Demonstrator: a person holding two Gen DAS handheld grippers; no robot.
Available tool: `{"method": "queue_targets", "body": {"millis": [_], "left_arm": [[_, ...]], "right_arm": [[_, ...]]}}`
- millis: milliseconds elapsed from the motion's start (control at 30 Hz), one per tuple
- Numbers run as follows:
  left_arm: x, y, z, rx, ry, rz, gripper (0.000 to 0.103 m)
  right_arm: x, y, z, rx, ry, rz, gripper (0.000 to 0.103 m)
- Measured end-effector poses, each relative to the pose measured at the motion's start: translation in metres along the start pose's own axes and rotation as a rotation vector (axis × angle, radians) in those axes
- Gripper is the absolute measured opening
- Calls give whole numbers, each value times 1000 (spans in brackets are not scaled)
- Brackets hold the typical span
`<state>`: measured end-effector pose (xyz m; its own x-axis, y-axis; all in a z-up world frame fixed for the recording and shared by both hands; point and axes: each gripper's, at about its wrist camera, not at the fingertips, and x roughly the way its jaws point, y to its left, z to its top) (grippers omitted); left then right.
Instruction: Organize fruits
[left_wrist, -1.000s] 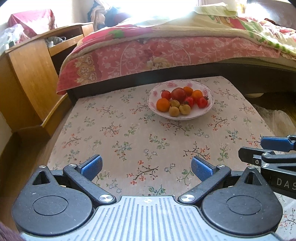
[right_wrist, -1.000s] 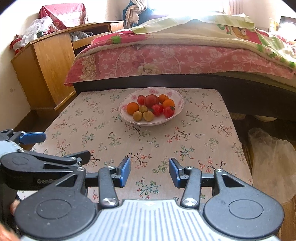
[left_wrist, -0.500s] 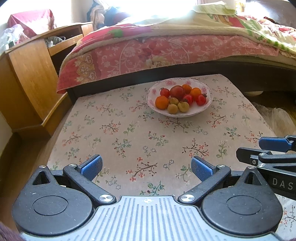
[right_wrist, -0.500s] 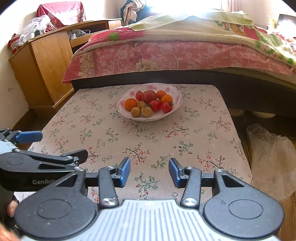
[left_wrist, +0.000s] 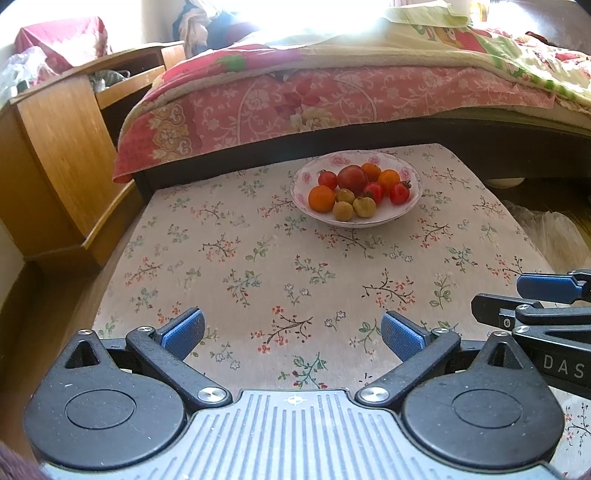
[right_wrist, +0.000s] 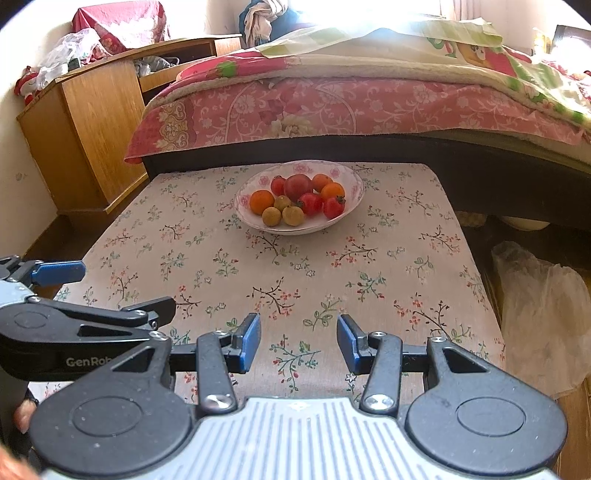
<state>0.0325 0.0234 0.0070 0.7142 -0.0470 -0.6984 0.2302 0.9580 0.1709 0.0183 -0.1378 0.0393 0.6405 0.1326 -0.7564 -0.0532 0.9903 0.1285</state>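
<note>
Floral cloth covers the table (left_wrist: 258, 258) beneath both claws, pale with small sprigs of red and green. Left gripper (left_wrist: 291, 332) hangs low over the near edge, its blue pads spread wide with only cloth showing between them, gripping nothing. Just to its right, the right gripper (right_wrist: 298, 341) sits at about the same height, its pads parted less widely, also with nothing between them and touching no fruit. Each claw shows at the edge of the other's view, side by side and apart.

Well ahead of both claws, toward the far edge of the table, stands a white bowl (right_wrist: 351, 206) with pink flowers on its rim. Fruits (right_wrist: 297, 201) are heaped inside it: a large dark red one at the back, orange ones to the left and right, small red ones in front right, and three yellowish-brown ones nearest the claws.

Beyond the bowl runs a bed (right_wrist: 369, 107) with a pink floral quilt hanging over a dark frame. Ahead and to the left stands a wooden cabinet (right_wrist: 92, 122) piled with clutter. A crumpled plastic bag (right_wrist: 543, 306) lies on the floor to the right of the table.
</note>
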Motion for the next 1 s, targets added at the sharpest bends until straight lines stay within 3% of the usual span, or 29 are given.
{"method": "queue_targets", "body": {"millis": [1000], "left_arm": [[-2, -3, -5, 8, 13, -7, 102]], "right_arm": [[-2, 0, -7, -2, 9, -9, 48]]}}
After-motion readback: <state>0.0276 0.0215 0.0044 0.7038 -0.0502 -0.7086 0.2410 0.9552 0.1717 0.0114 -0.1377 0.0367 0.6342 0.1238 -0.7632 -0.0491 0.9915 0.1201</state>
